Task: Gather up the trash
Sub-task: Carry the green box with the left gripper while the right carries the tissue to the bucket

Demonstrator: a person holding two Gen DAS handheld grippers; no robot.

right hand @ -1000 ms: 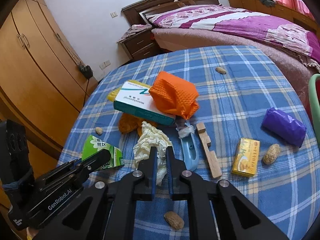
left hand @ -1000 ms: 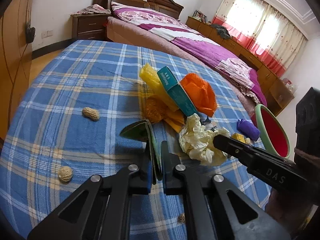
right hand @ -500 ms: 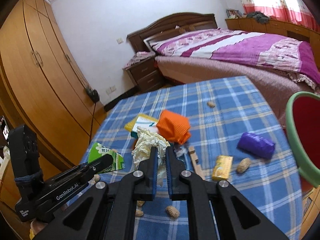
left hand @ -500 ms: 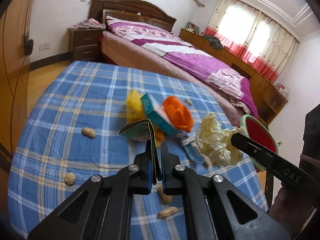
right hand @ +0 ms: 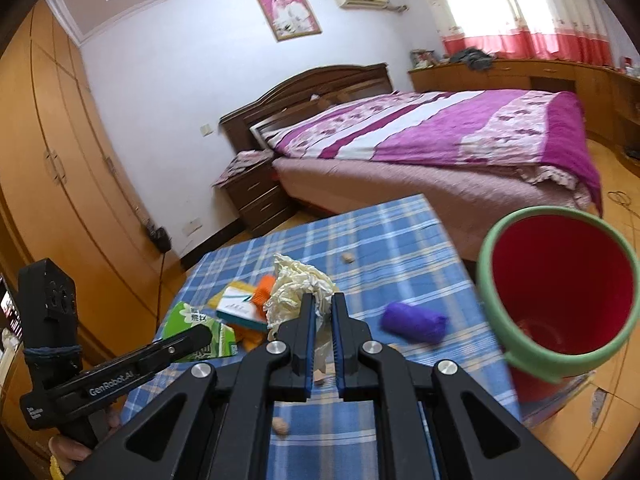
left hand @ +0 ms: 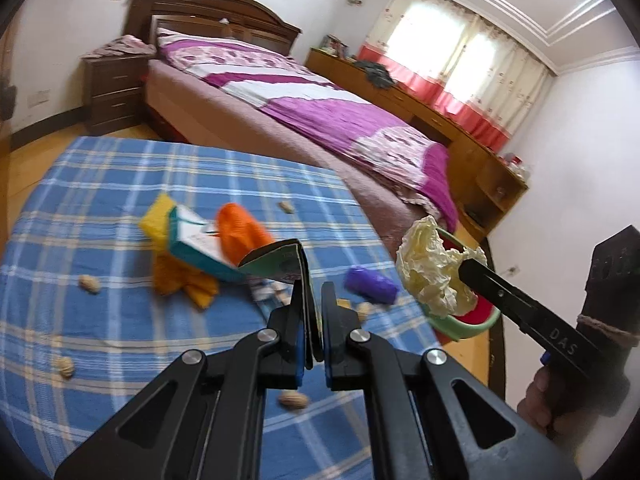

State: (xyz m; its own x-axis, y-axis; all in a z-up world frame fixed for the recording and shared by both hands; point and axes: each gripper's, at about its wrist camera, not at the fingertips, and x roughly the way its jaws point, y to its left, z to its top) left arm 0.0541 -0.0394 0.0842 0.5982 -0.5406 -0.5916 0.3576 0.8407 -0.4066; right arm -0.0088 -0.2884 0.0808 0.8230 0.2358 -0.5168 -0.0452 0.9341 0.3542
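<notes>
Fingers, left wrist view: left gripper (left hand: 310,312) is clamped tight on a flat green packet (left hand: 280,262), held clear above the bench (left hand: 100,184).
Packet's lie: it stands on edge between the pads, long axis running away from the camera and tipping left.
Right side, same view: right gripper (left hand: 466,266) pinches a crumpled cream wrapper (left hand: 432,270) in front of the green-rimmed red bin (left hand: 468,326).
Fingers, right wrist view: nearly closed on the wrapper (right hand: 298,290); wad bulges up past the tips.
Bin: mouth (right hand: 560,284) tilts toward the camera, off to the right beside the bench.
Doing it well: I'd carry each piece fully over the rim before letting go; light paper can drift.
</notes>
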